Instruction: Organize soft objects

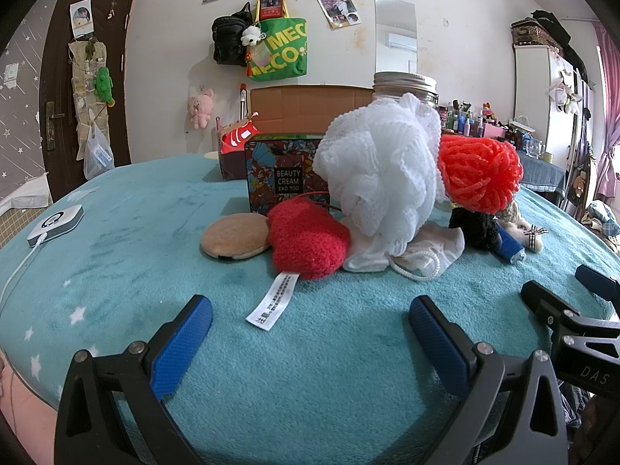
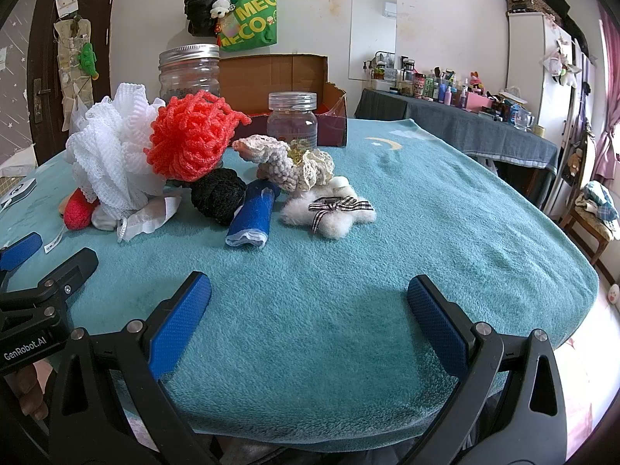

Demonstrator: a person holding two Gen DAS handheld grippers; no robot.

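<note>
Soft things lie in a pile on the teal blanket (image 1: 155,232). A white mesh bath puff (image 1: 381,170) stands beside an orange-red yarn ball (image 1: 478,172). In front lie a red knitted piece (image 1: 308,242) with a white label, a tan round puff (image 1: 234,236) and white socks (image 1: 407,252). The right wrist view shows a black knit ball (image 2: 219,195), a blue rolled cloth (image 2: 254,215), a cream crochet piece (image 2: 294,164) and a white fluffy star with a checked bow (image 2: 333,211). My left gripper (image 1: 310,327) and right gripper (image 2: 308,306) are both open and empty, near the front edge.
A floral tin (image 1: 281,172), a large glass jar (image 2: 190,71), a small plastic jar (image 2: 292,116) and an open cardboard box (image 2: 286,81) stand behind the pile. A white device with a cable (image 1: 56,223) lies at the left. A cluttered side table (image 2: 465,116) stands at the right.
</note>
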